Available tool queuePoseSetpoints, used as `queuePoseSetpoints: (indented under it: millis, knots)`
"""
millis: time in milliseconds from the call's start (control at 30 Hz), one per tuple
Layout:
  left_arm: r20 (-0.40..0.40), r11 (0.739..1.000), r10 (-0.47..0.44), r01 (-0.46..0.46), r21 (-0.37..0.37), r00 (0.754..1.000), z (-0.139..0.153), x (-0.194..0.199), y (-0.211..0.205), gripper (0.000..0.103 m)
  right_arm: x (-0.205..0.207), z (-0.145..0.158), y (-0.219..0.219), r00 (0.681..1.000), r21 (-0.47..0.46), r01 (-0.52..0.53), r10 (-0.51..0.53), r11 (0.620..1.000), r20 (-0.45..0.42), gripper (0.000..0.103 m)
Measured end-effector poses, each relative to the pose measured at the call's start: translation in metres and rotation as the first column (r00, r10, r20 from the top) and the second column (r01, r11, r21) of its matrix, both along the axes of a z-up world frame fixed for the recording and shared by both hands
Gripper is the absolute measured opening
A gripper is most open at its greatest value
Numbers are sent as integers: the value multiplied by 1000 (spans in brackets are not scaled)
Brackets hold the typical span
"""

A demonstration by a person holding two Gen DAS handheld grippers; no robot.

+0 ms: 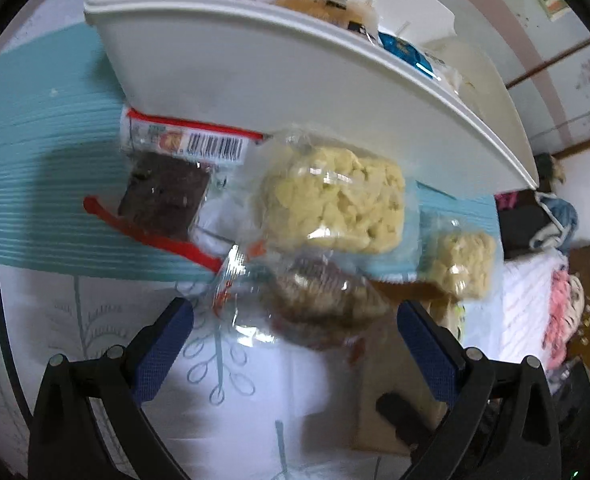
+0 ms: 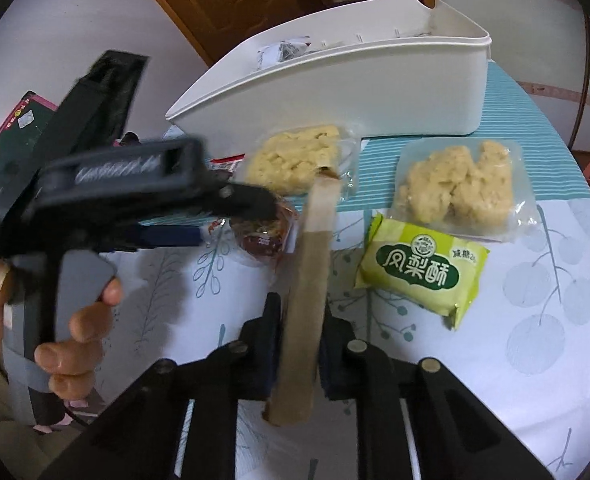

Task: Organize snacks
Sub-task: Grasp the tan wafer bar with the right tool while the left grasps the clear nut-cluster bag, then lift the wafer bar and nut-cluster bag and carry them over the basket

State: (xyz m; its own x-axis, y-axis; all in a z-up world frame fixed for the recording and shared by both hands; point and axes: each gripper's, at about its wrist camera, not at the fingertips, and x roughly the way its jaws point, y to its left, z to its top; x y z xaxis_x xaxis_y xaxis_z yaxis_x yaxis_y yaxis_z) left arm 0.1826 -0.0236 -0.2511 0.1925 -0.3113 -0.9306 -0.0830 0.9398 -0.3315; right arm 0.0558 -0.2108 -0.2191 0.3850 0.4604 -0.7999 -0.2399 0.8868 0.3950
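- Right gripper [image 2: 301, 344]: jaws clamped flat on a brown stick-shaped snack [image 2: 307, 280], which projects toward 12 o'clock over the table [image 2: 535, 320].
- Left gripper [image 1: 295, 320]: jaws spread wide and empty, poised over a clear-wrapped reddish-brown snack [image 1: 319, 292] lying between them. In the right wrist view the gripper sits at 9 o'clock, carried by a hand [image 2: 71, 312].
- White bin [image 2: 335, 76]: stands at 12 o'clock on the table, already holding several packets.
- Loose items: two clear packs of pale crumbly cake, one [image 2: 295, 156] just before the bin and one [image 2: 459, 188] at 2 o'clock; a green sealed packet [image 2: 419, 268] at 3 o'clock; a dark brown bar [image 1: 163, 196] in clear film.
- Handling, judged: all packets look light. The film is probably slick and crinkly, and the cakes are liable to crumble.
- Hold point: grip across the body of the wrapped snack with modest pressure, or pinch the flat sealed edge; the stick appears stiff enough for a mid-length grip.
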Motion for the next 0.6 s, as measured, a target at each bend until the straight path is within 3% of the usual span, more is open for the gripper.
queuePoseSetpoints:
  millis: [133, 300, 367, 467, 600]
  knots:
    - [18, 998, 3, -4, 70, 1000, -2, 5, -12, 100, -1, -1, -1, 1000, 8, 4, -4, 1000, -9, 14]
    - [86, 972, -76, 55, 227, 993, 1, 0, -31, 67, -3, 0, -6, 999, 9, 13, -13, 1000, -35, 14]
    - [101, 982, -70, 52, 179, 992, 4, -3, -26, 56, -4, 1, -8, 999, 18, 19, -18, 1000, -46, 14]
    - [96, 982, -86, 68, 177, 992, 5, -9, -20, 55, 0, 1, -8, 998, 22, 28, -27, 999, -50, 14]
    - [109, 964, -126, 96, 249, 986, 6, -28, -11, 54, -3, 7, -7, 999, 35, 26, -25, 999, -39, 14]
